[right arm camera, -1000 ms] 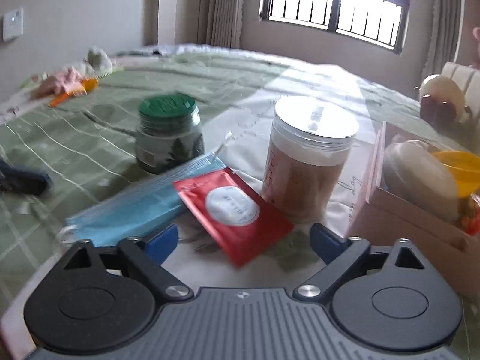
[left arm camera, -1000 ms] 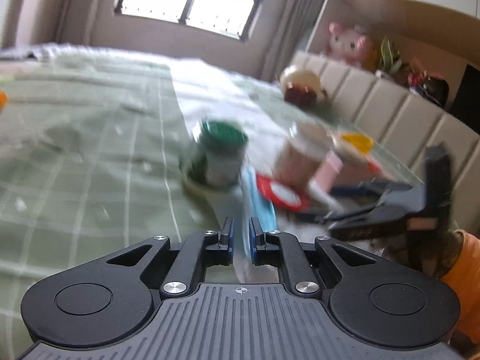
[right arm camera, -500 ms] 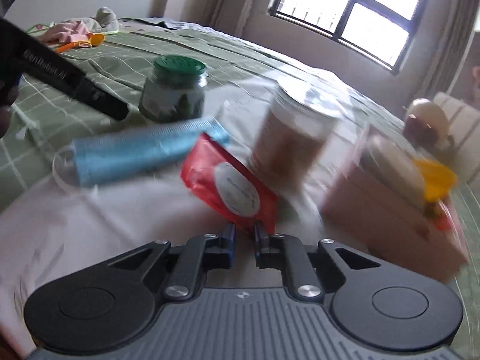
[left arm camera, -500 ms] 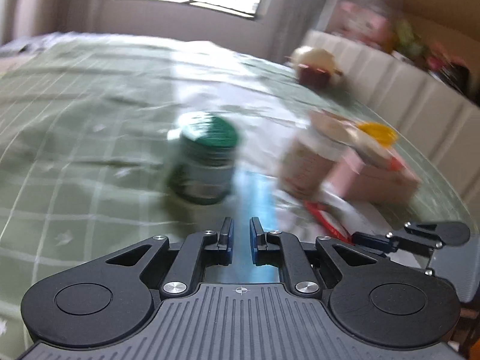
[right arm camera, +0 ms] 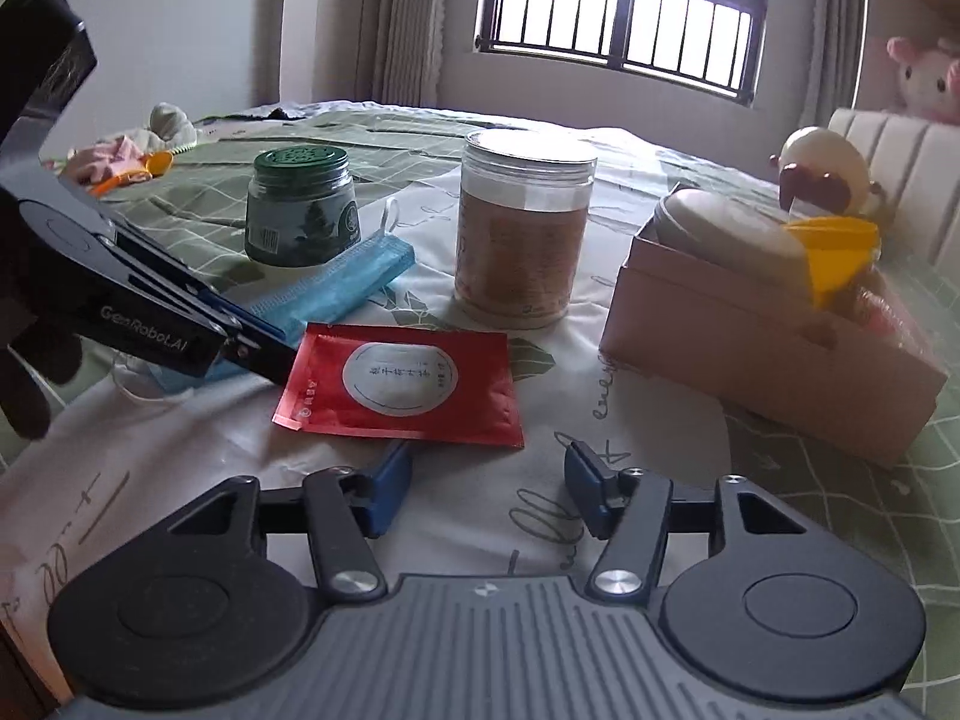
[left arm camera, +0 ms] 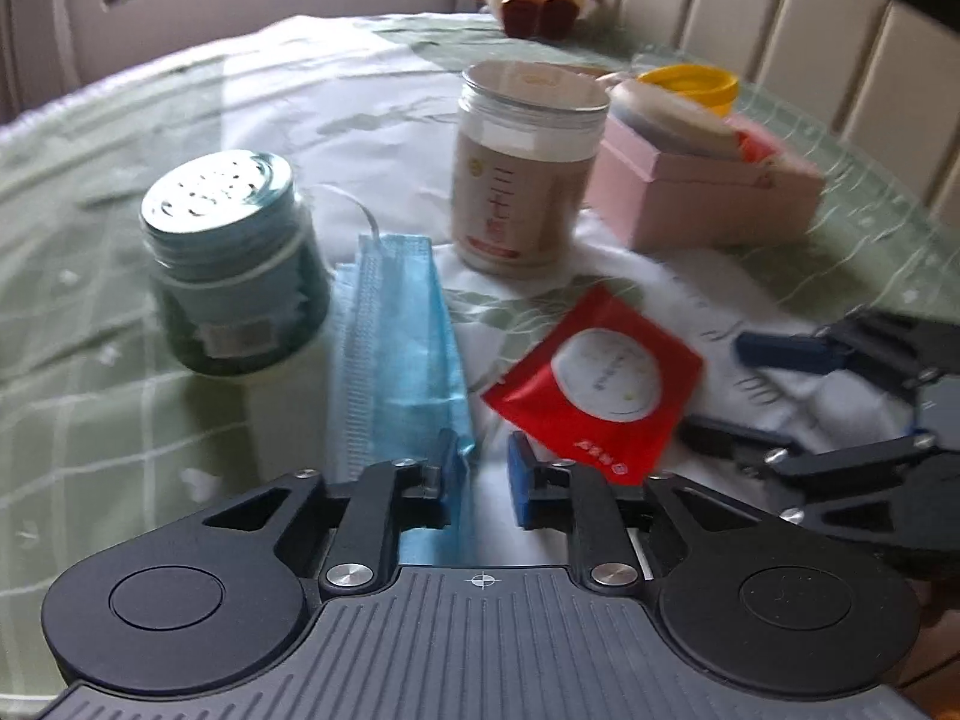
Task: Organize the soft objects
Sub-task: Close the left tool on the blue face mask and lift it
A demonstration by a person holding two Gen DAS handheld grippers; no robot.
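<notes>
A folded blue face mask (left arm camera: 396, 348) lies flat on the table between a green-lidded jar (left arm camera: 231, 264) and a red sachet (left arm camera: 600, 384). My left gripper (left arm camera: 483, 474) is open a little, its fingertips at the mask's near end, apart from it. In the right wrist view the mask (right arm camera: 336, 288) lies left of the red sachet (right arm camera: 402, 384), and the left gripper (right arm camera: 258, 339) reaches in from the left over it. My right gripper (right arm camera: 486, 486) is open and empty just in front of the sachet.
A clear jar of brown powder (right arm camera: 522, 228) stands behind the sachet. A pink box (right arm camera: 774, 336) holding a round tin and a yellow cup sits at the right. A small heap of cloth (right arm camera: 126, 150) lies far left. The glass-topped table (right arm camera: 600, 510) has a green checked cloth.
My left gripper has let go of the blue mask, which now lies on the table, and its jaws have opened slightly. My right gripper shut briefly and has opened again.
</notes>
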